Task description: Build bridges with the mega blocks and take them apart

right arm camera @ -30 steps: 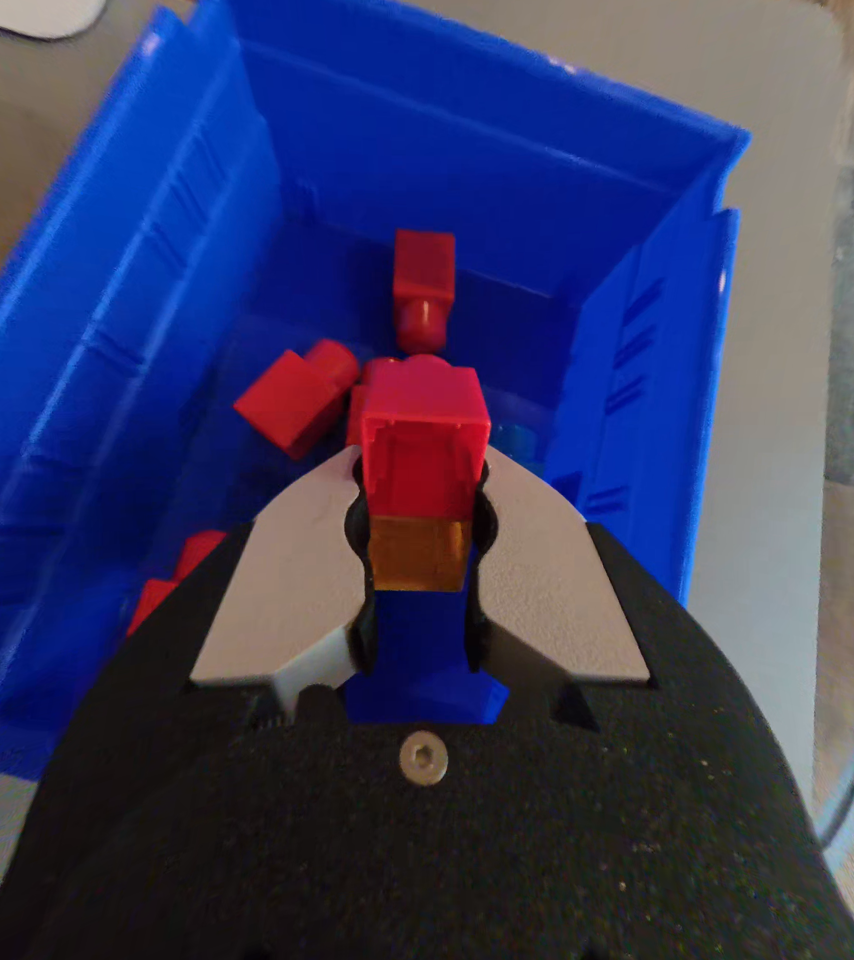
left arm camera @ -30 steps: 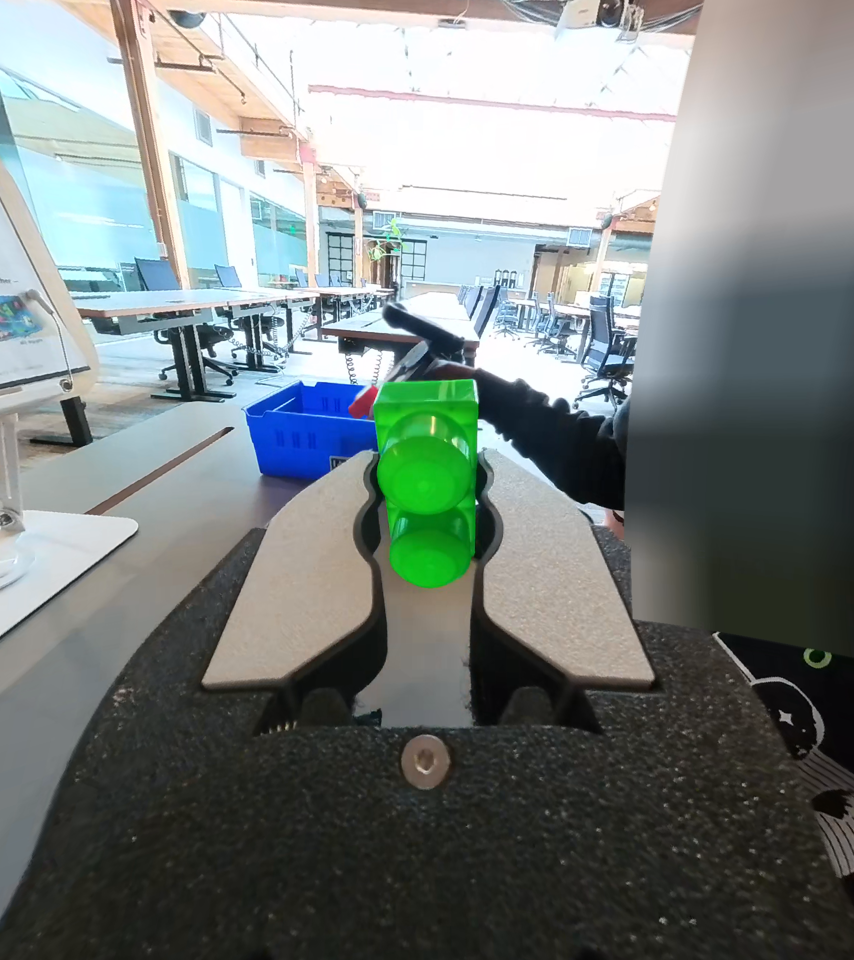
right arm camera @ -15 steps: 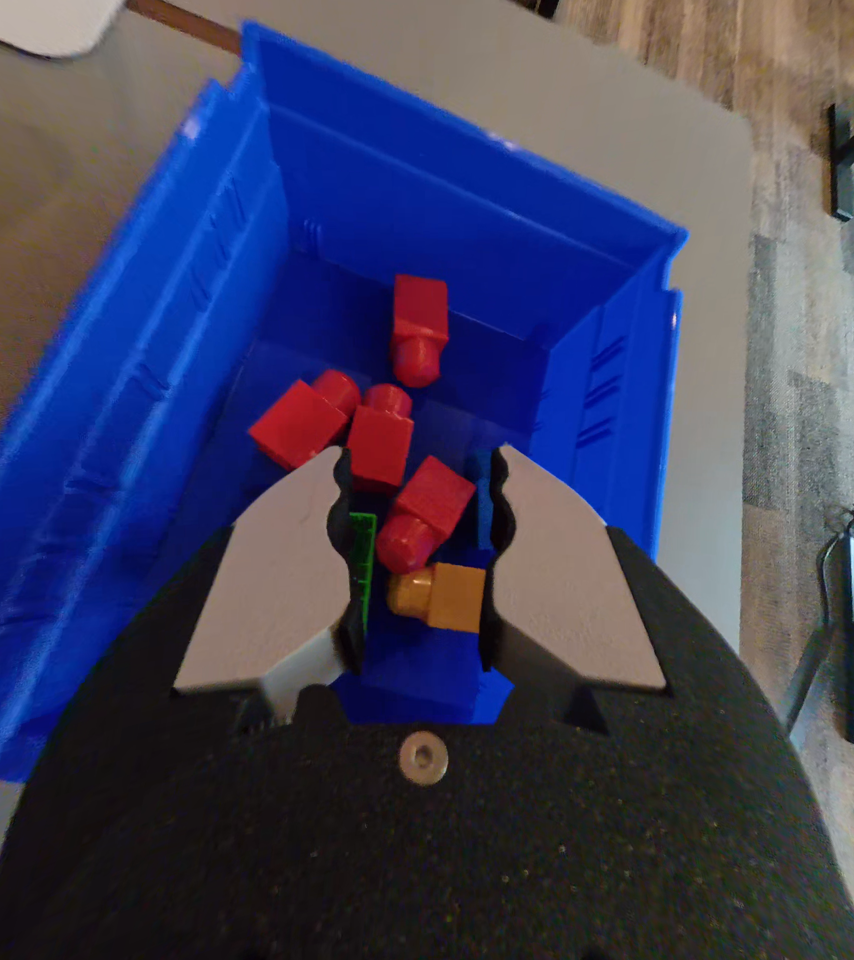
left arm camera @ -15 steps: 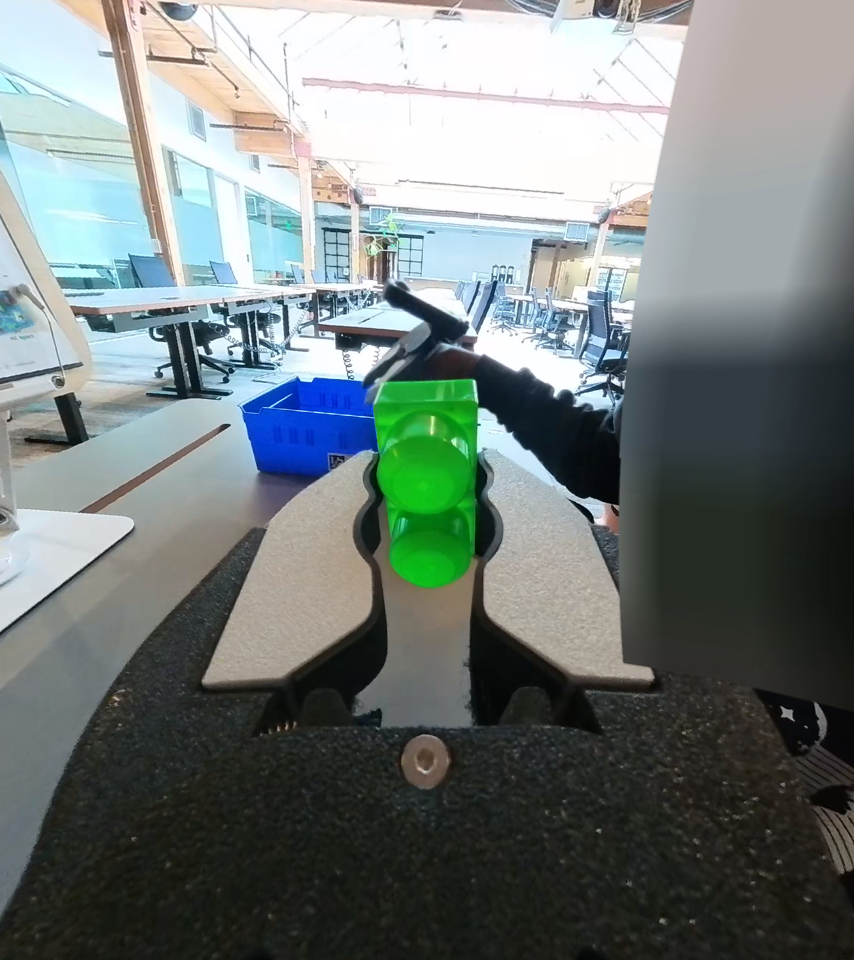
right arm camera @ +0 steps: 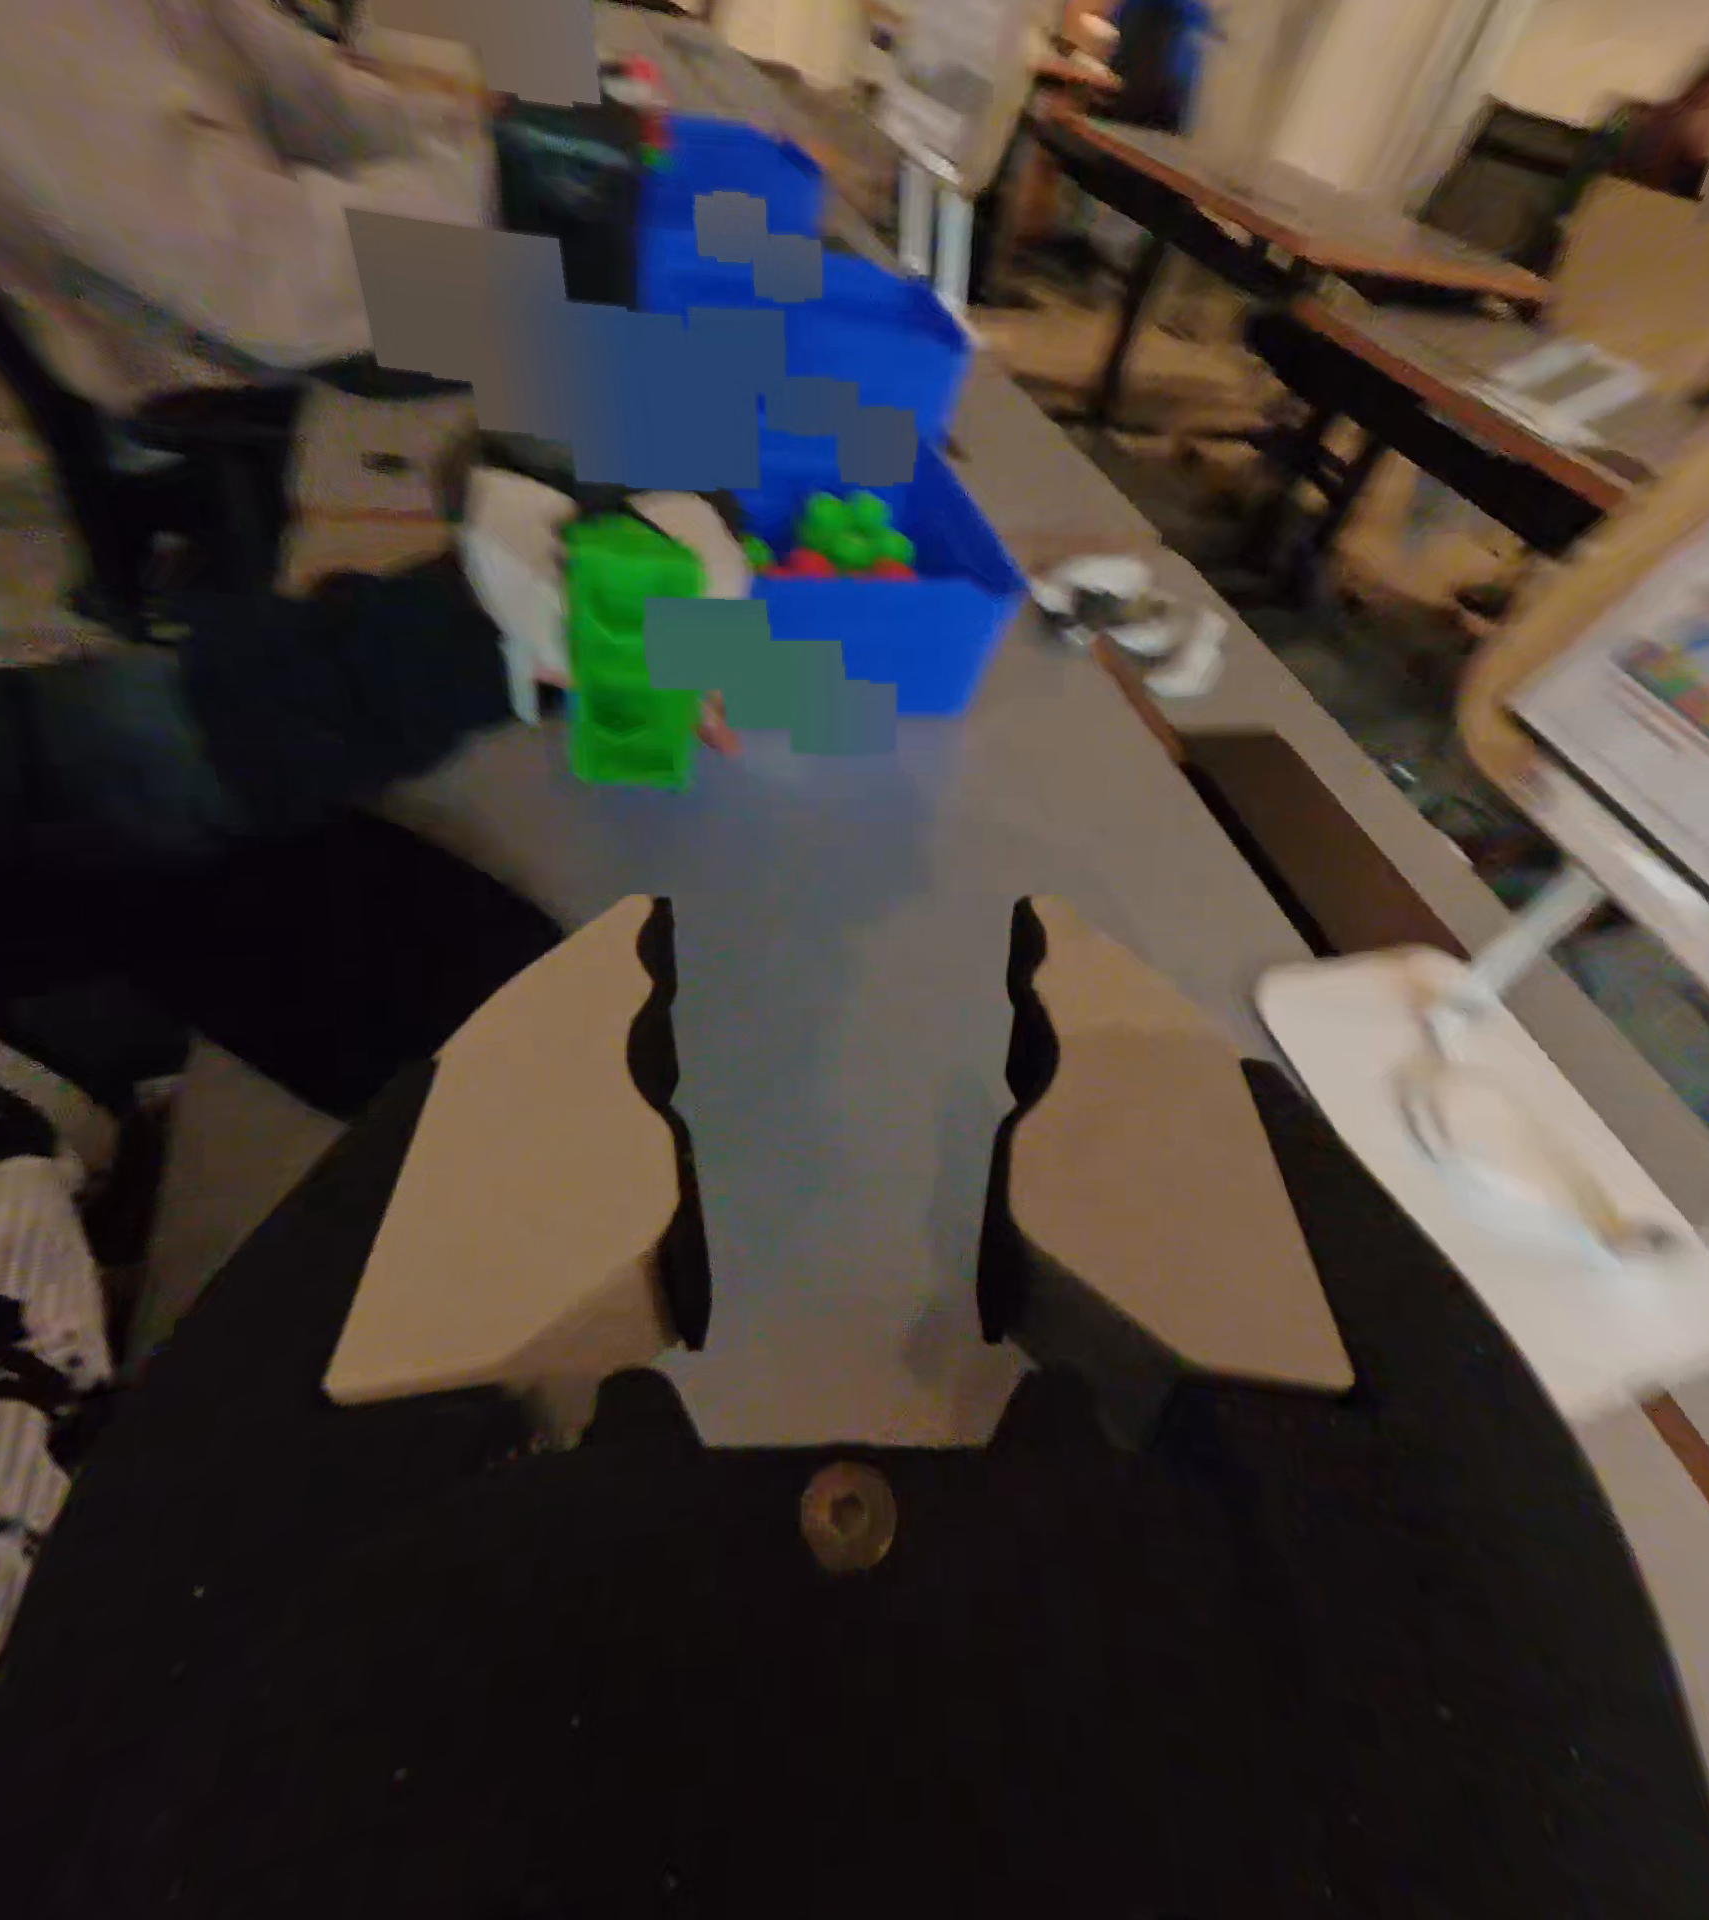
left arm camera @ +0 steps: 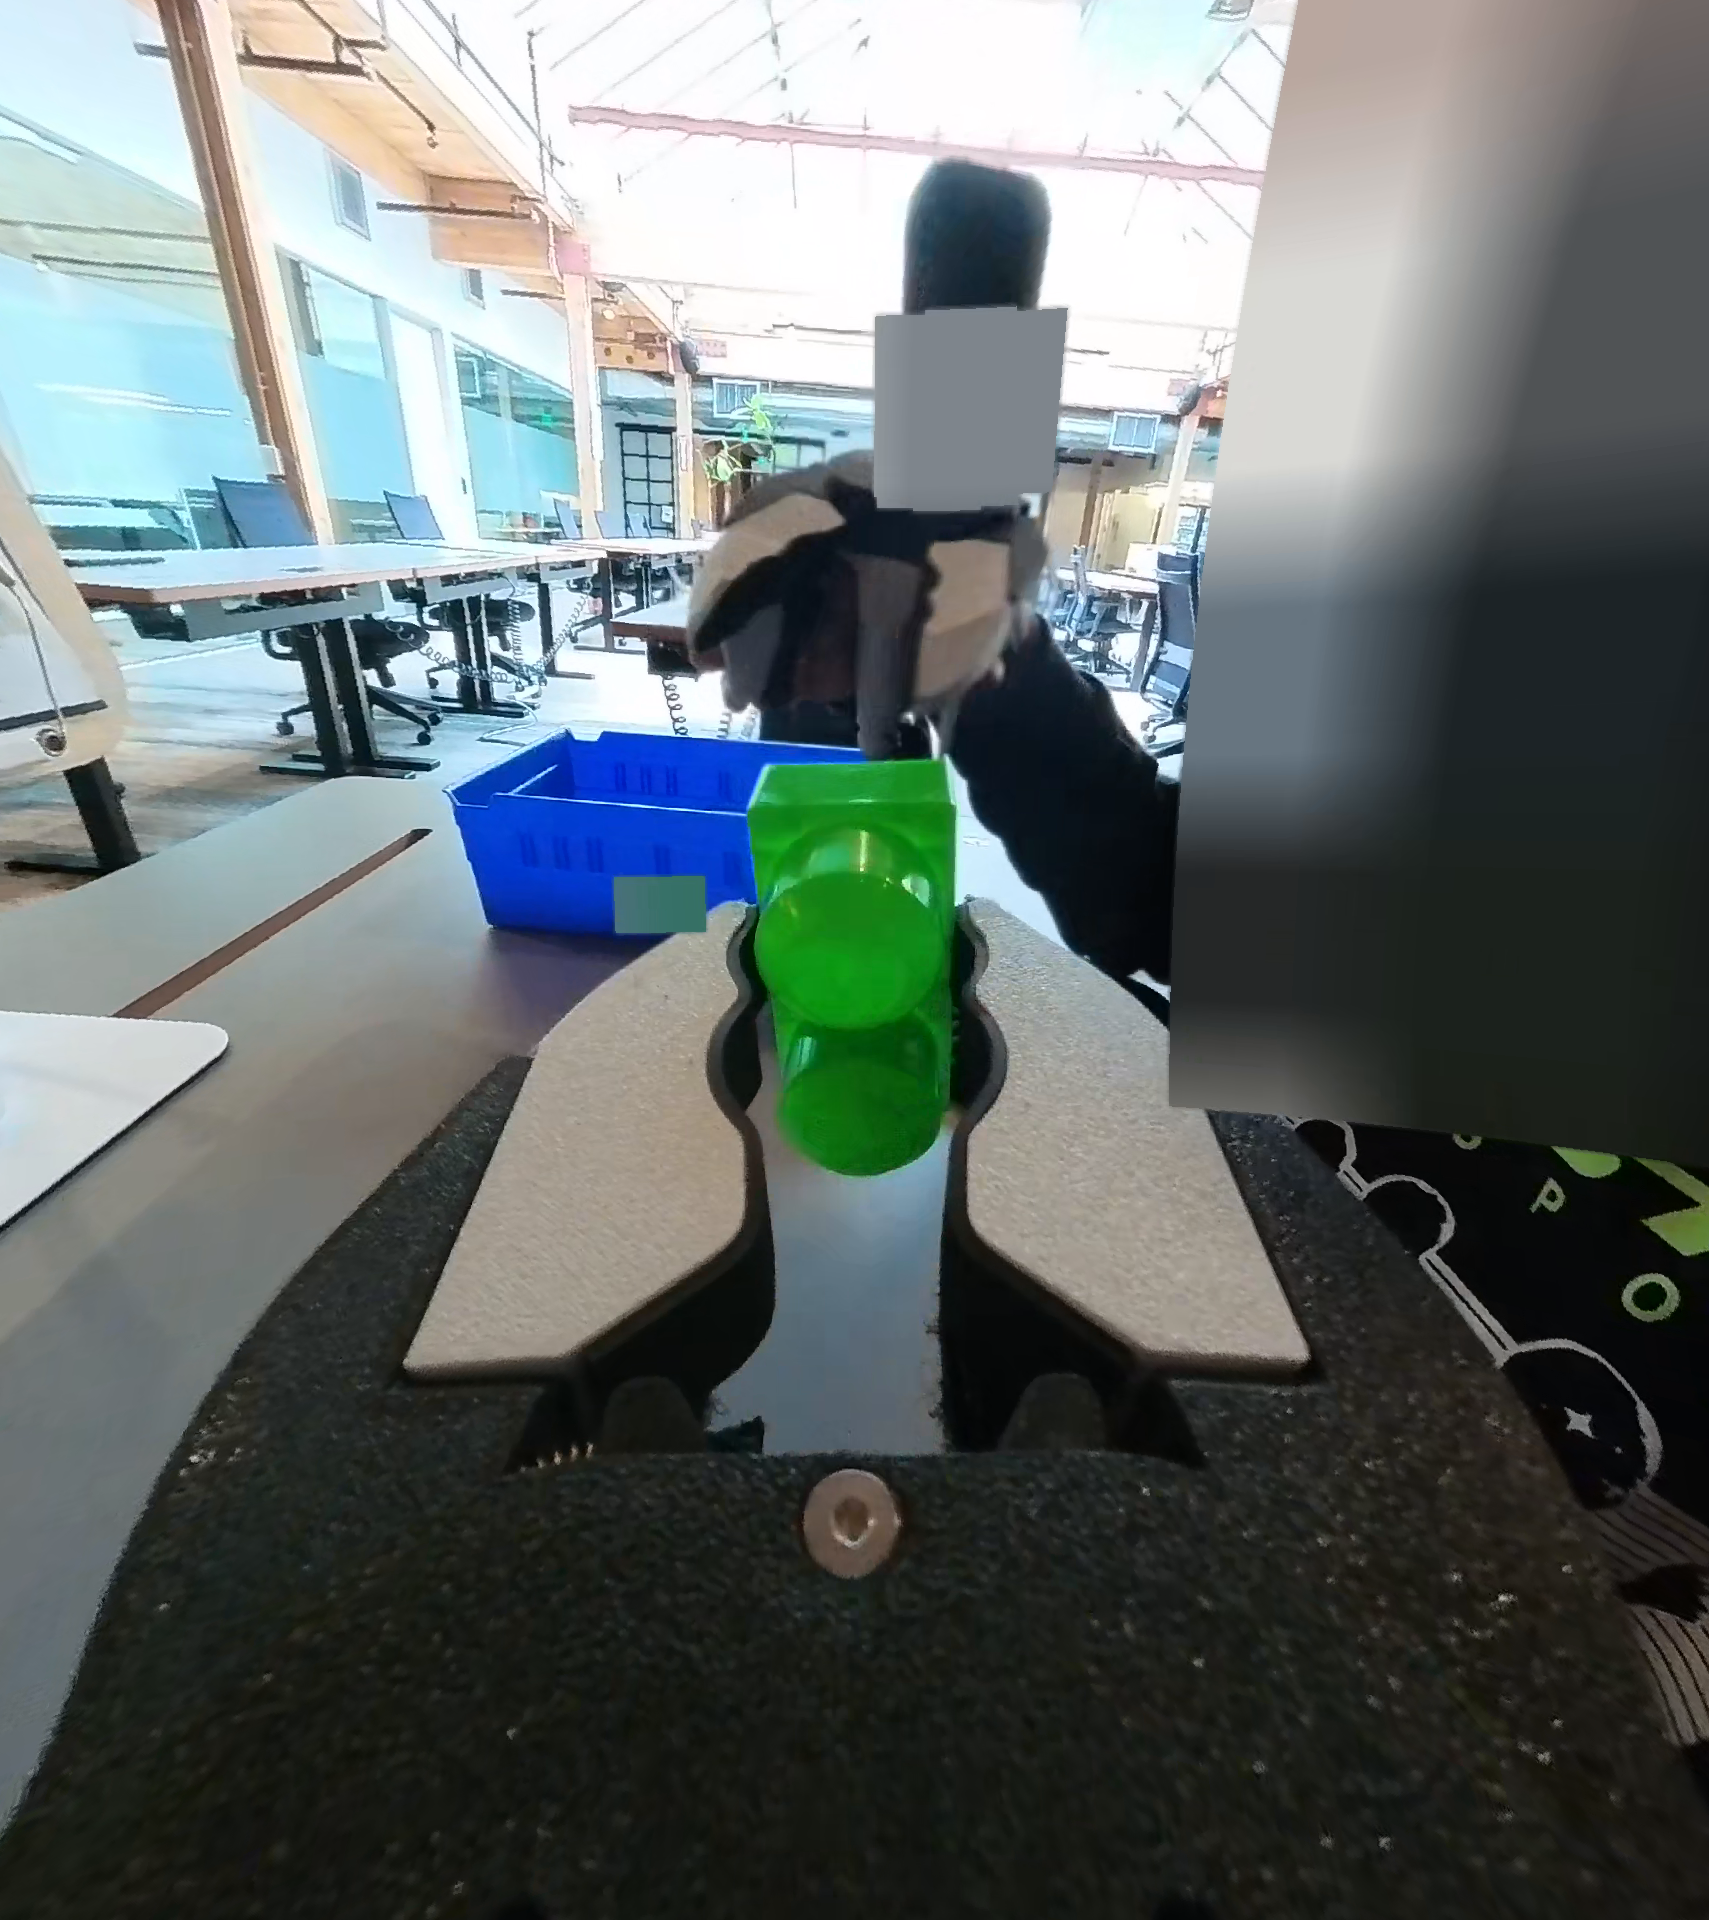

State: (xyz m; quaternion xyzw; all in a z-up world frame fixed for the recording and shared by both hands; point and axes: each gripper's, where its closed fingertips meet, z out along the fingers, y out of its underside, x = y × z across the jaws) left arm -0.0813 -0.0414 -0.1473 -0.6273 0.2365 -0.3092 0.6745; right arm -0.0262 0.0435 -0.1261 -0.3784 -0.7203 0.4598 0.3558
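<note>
The green block (left arm camera: 855, 966) is a bright, translucent lime, set between pale grey fingers (left arm camera: 611, 1174) mounted on a speckled black body, and the bin (left arm camera: 580, 831) behind it is a saturated royal blue. The desk (left arm camera: 206, 935) is matte grey with a thin brown strip running along it, and the stand base (left arm camera: 50, 1122) at the left is white. At the near right, the shirt (left arm camera: 1608, 1351) is black with a white line pattern and lime-green markings, while the sleeve (left arm camera: 1058, 821) farther off is plain black.
</note>
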